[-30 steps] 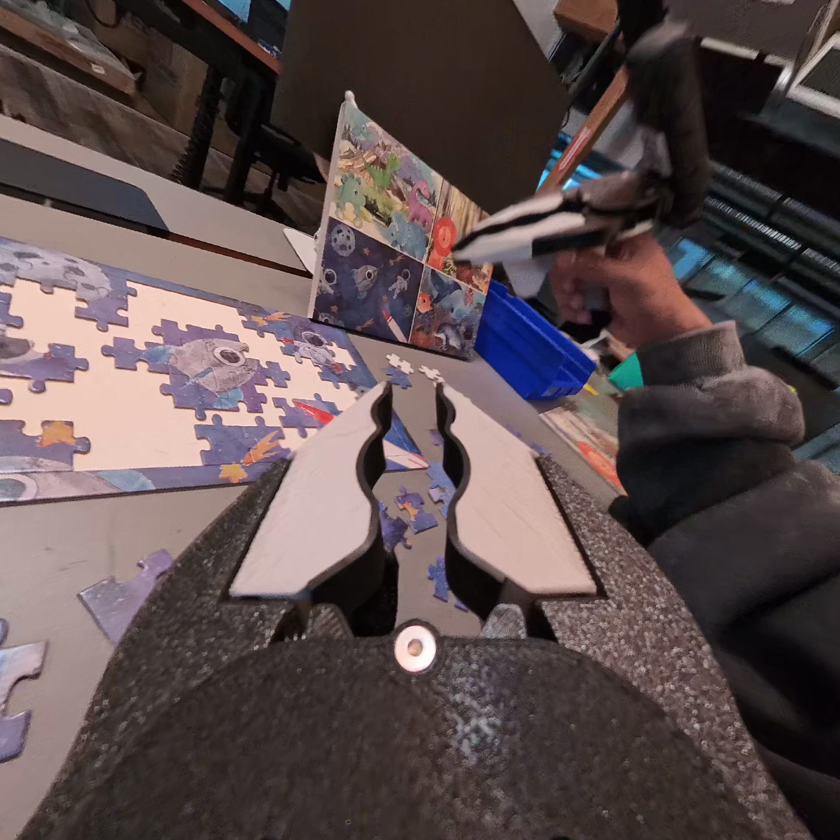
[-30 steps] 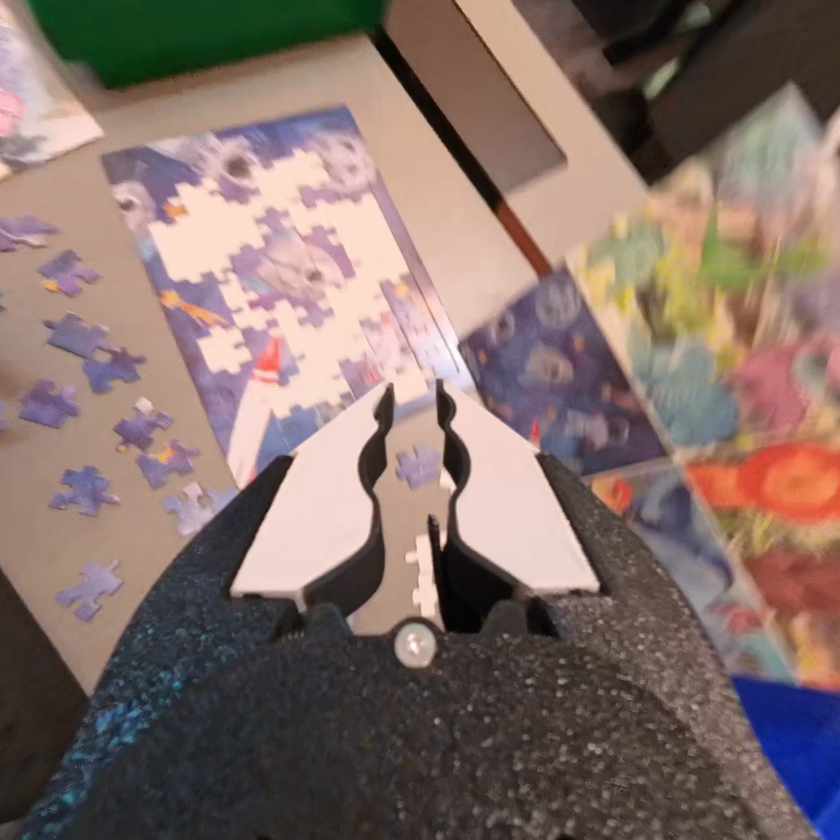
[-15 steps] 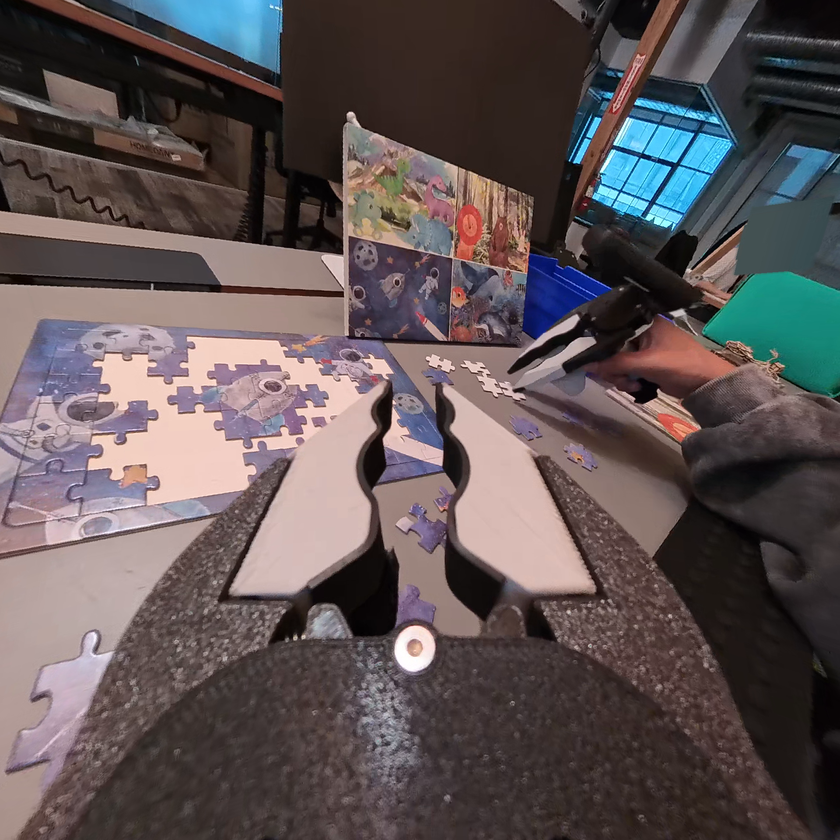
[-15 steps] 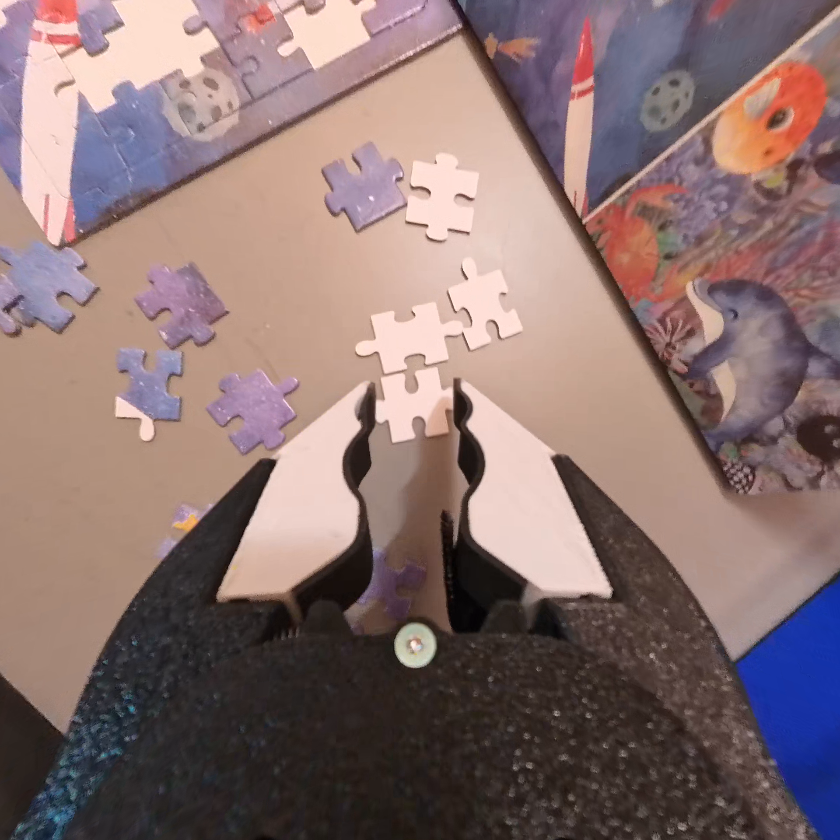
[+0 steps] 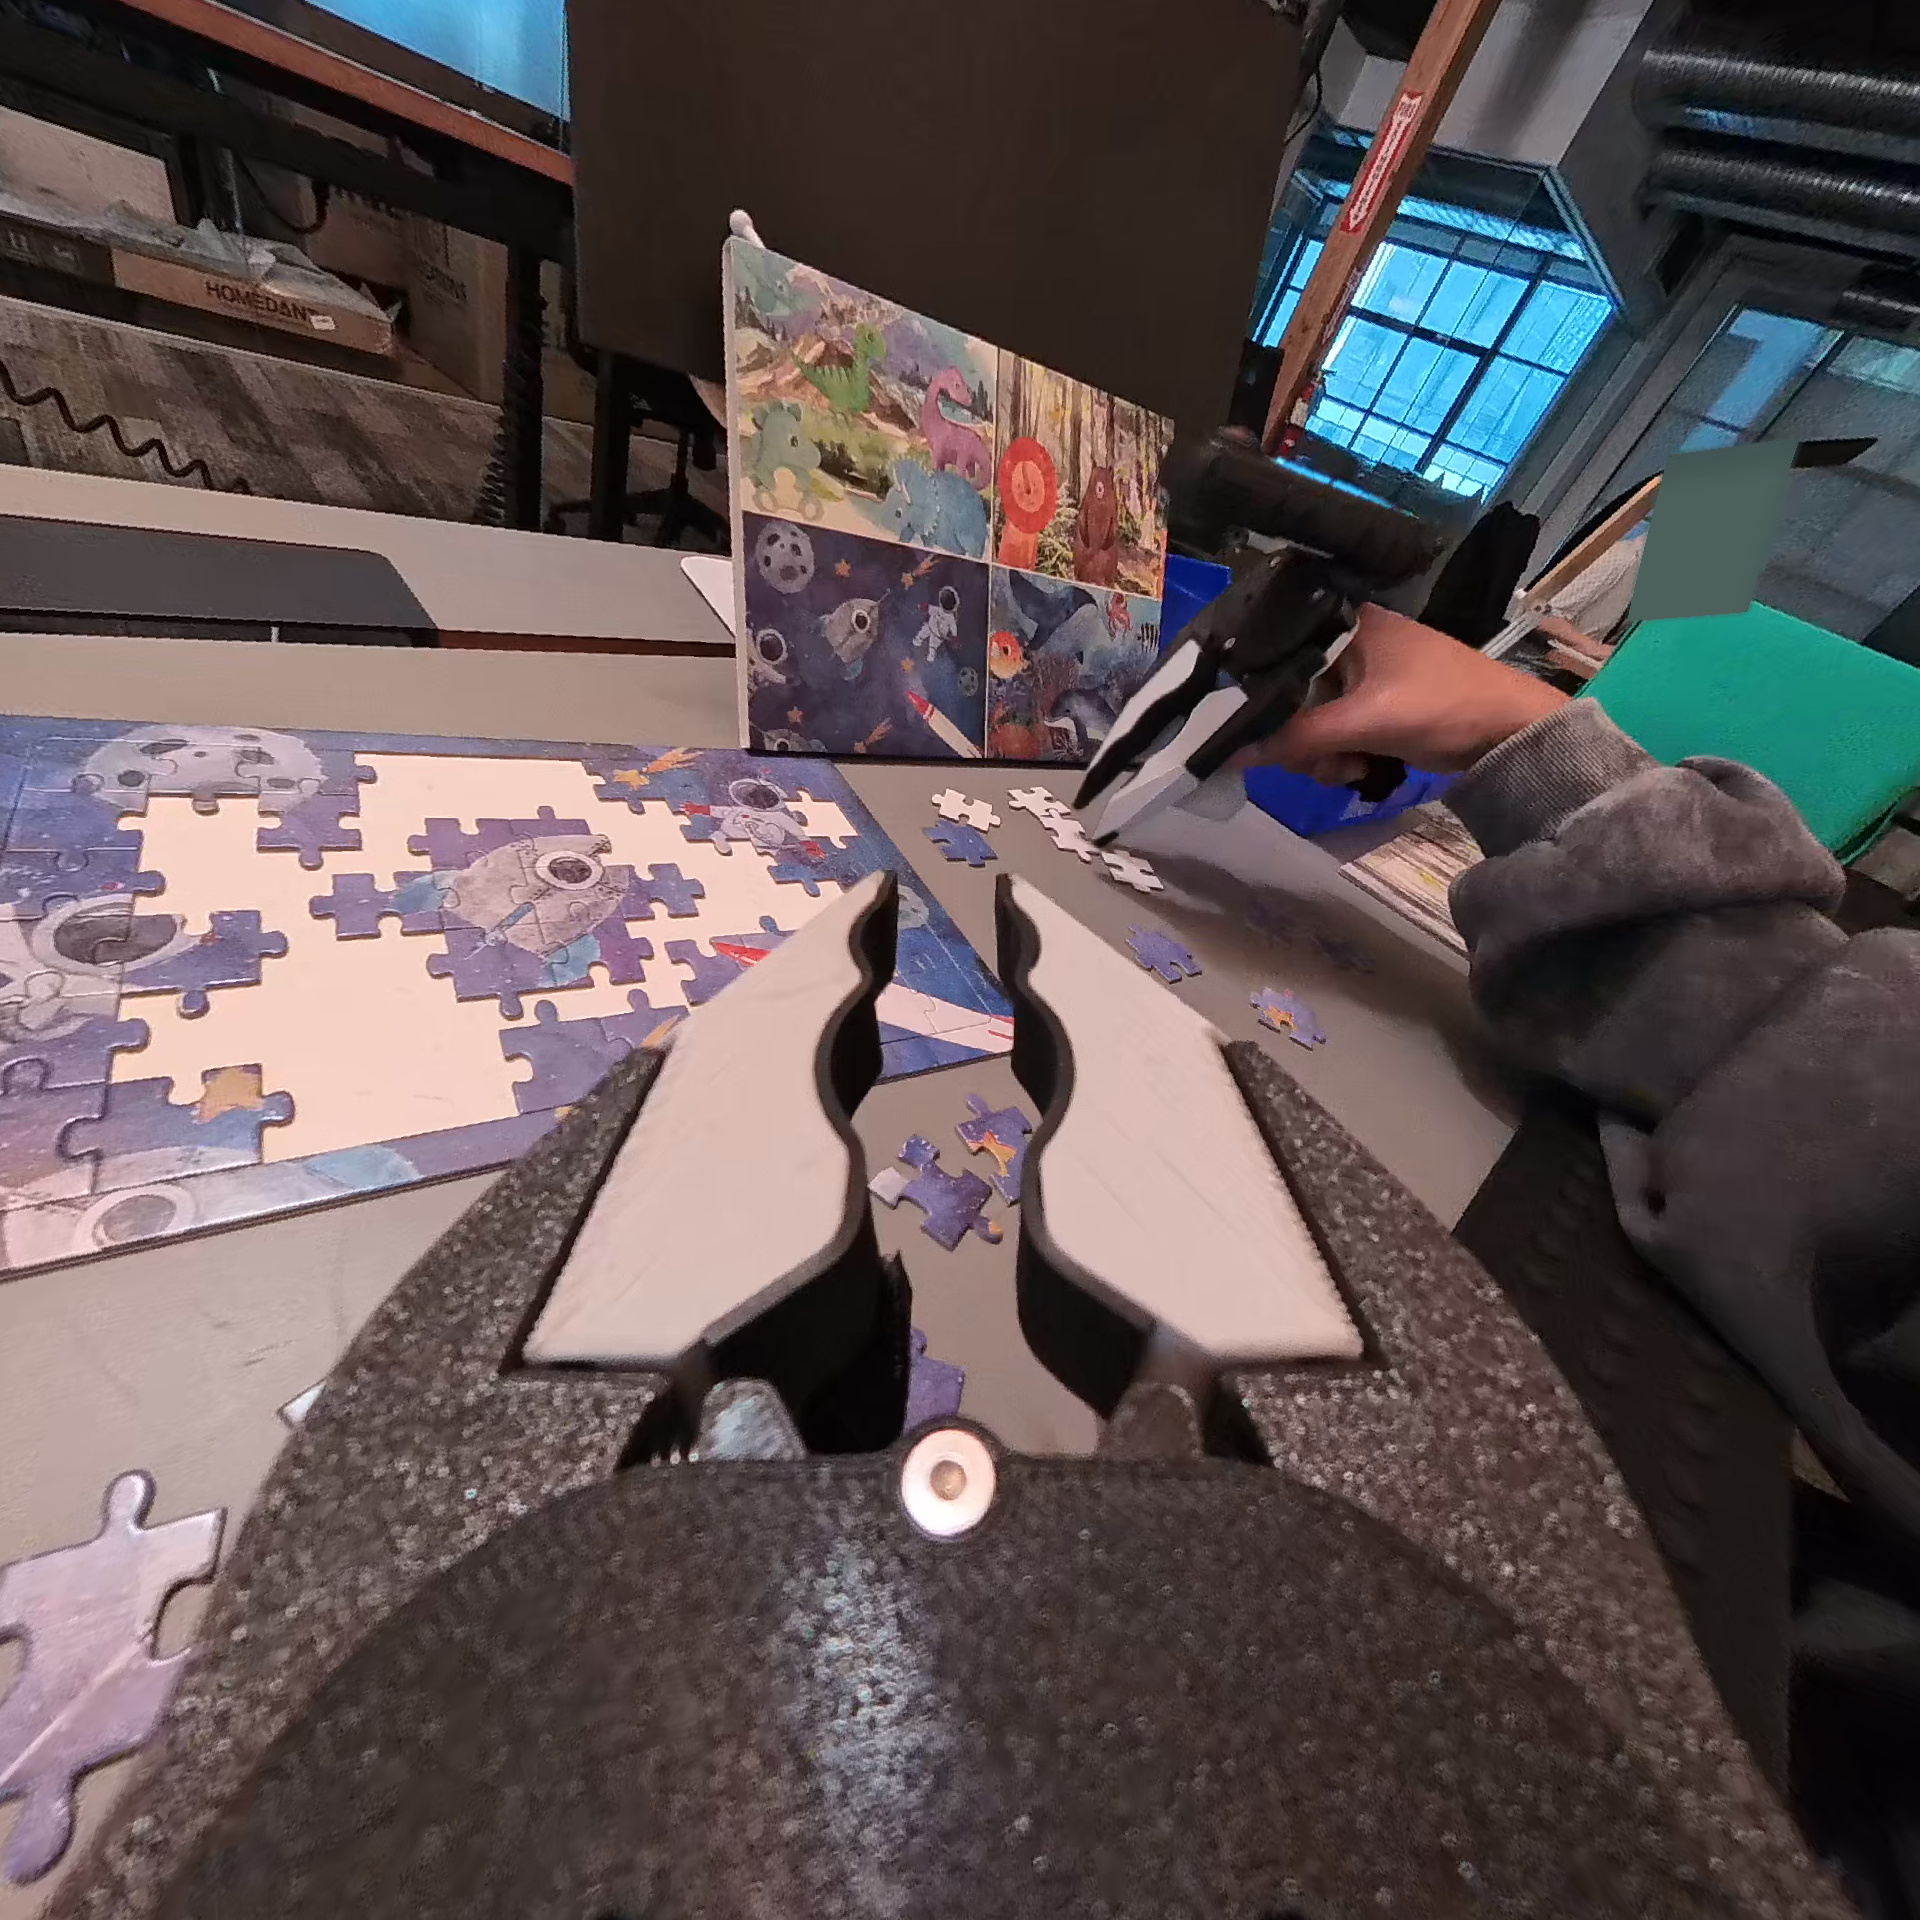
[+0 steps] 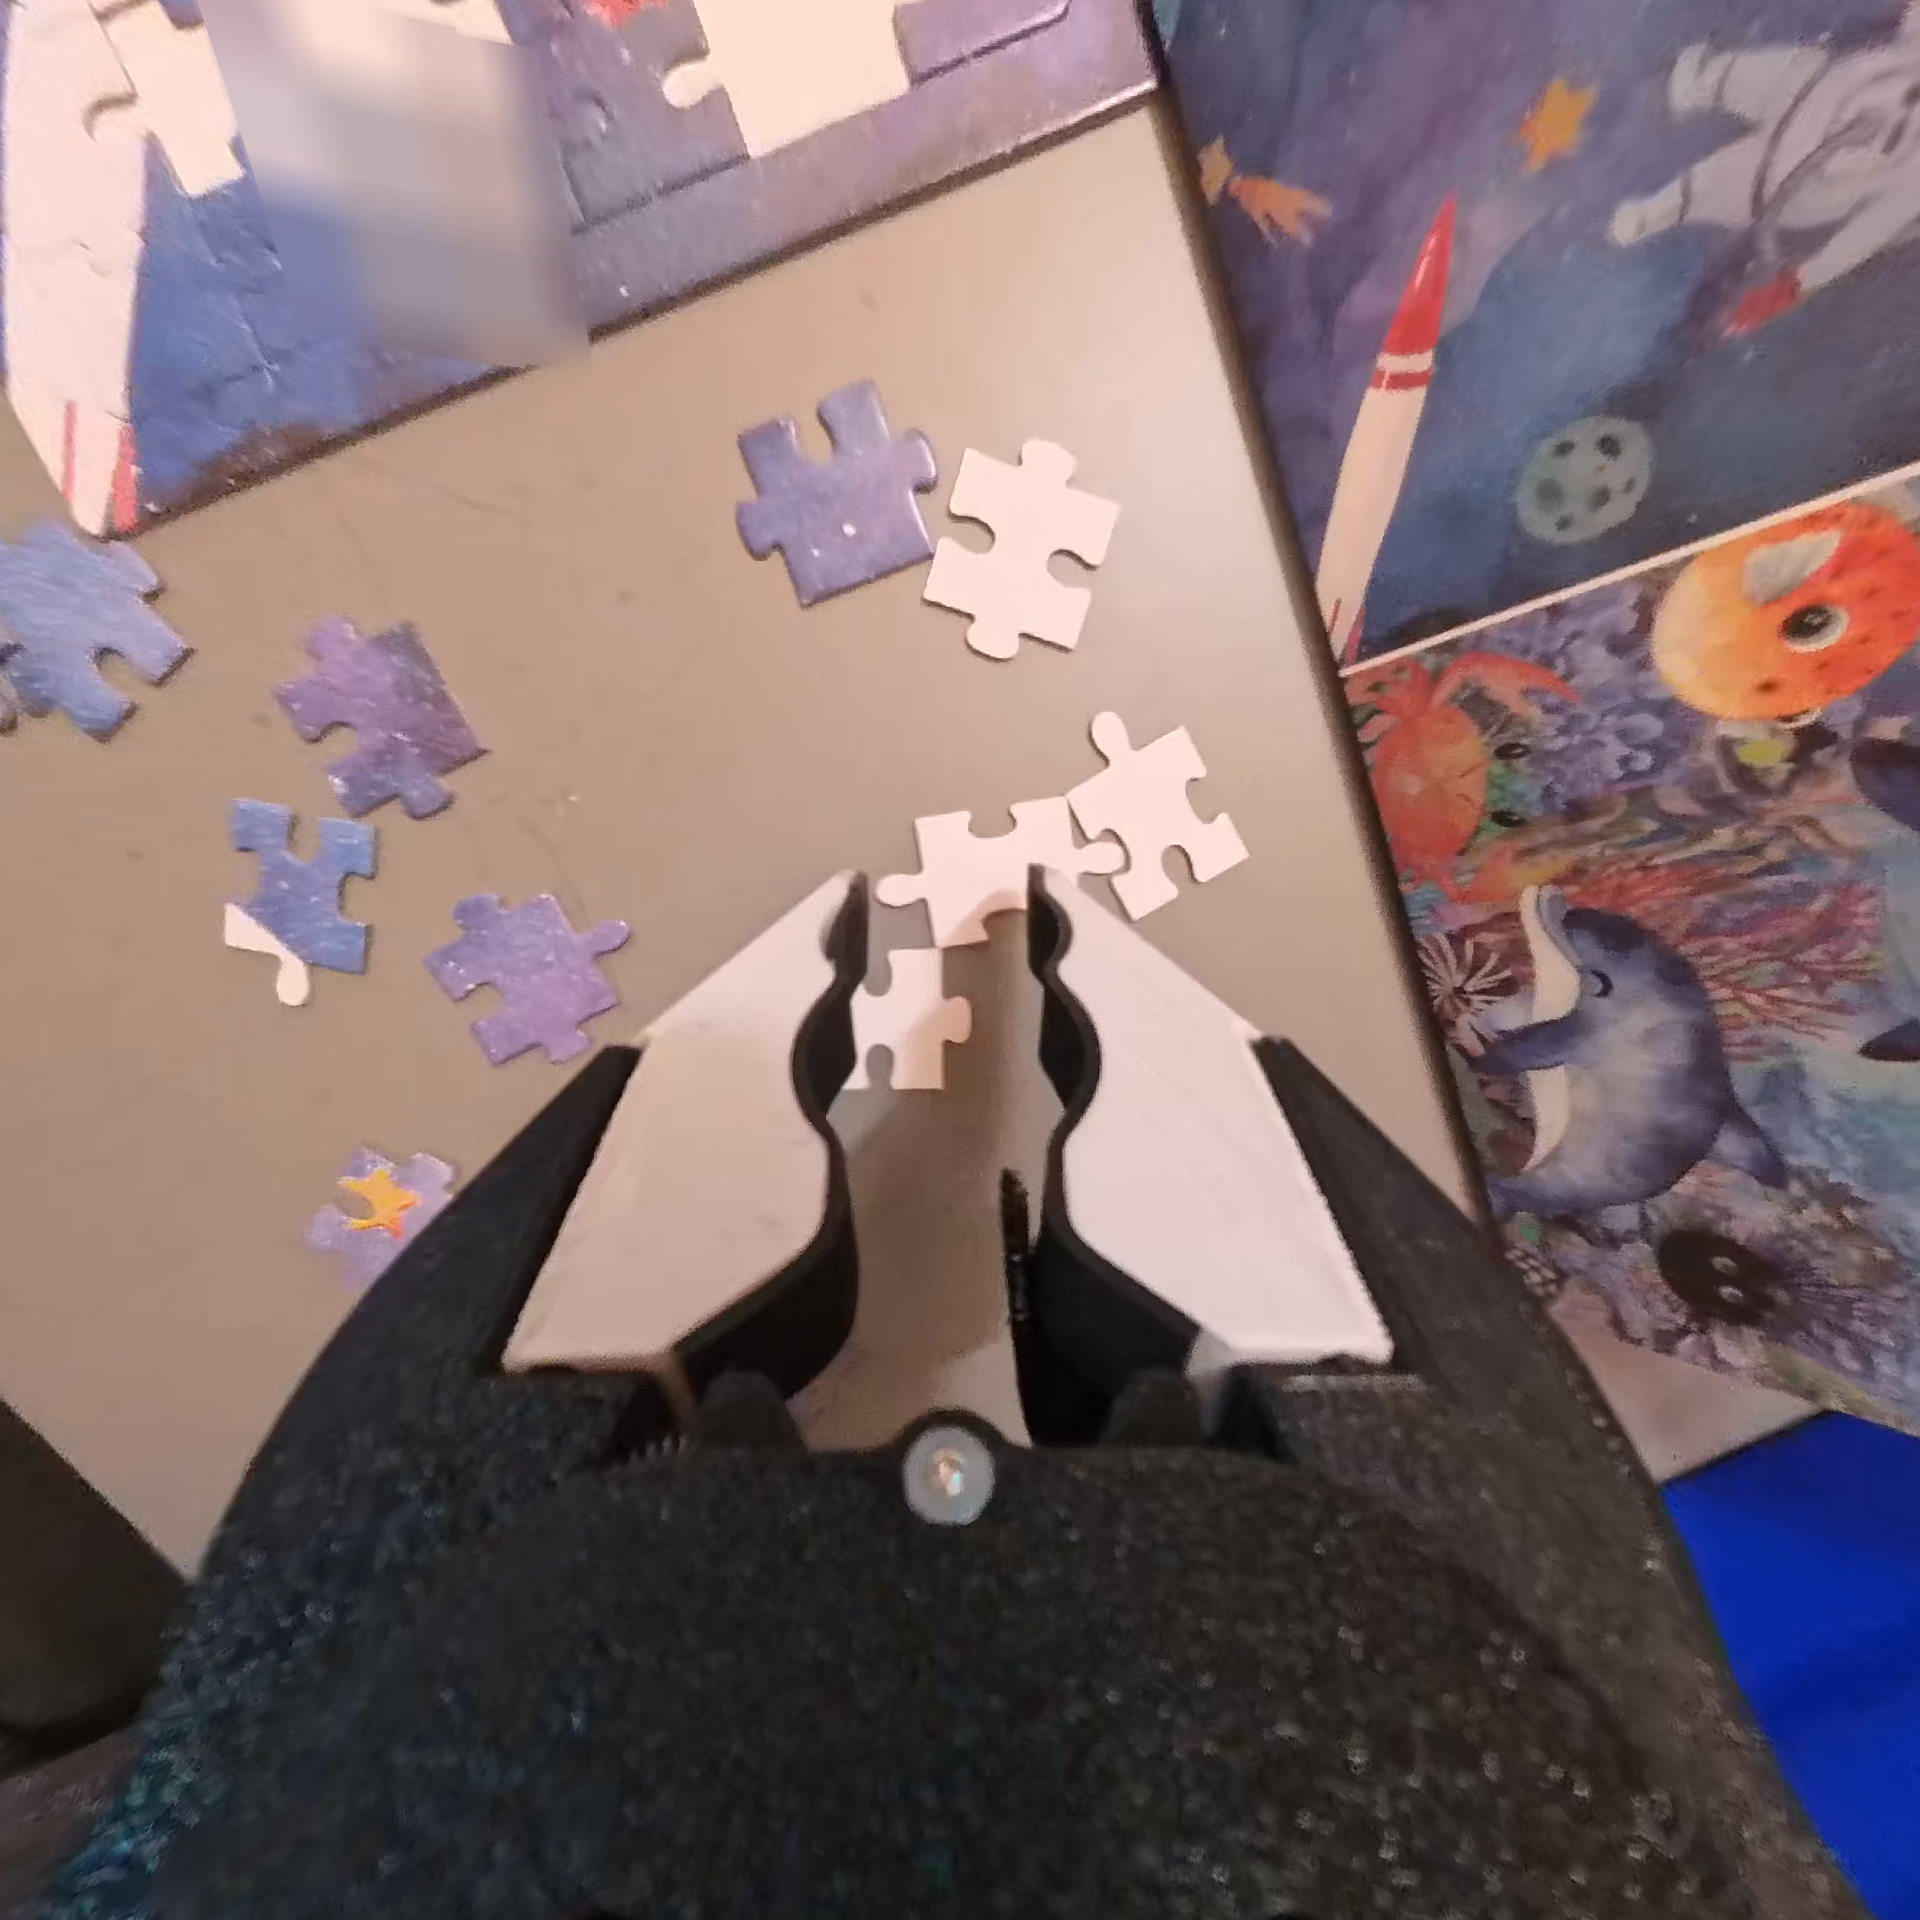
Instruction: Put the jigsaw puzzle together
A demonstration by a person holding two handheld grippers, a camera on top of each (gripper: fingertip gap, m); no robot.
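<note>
Pick-up step in hand. Right gripper point(image 6: 948, 904), jaws apart, straddles a face-down white piece point(image 6: 906, 1023), apparently untouched; closing comes next. Left gripper point(image 5: 945, 904) hovers parted, empty, near the puzzle board point(image 5: 343, 997) at left.

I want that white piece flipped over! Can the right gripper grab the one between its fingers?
Probably yes. The right gripper is open, low over the table, with the white piece lying between its fingers and nothing covering it.
</note>
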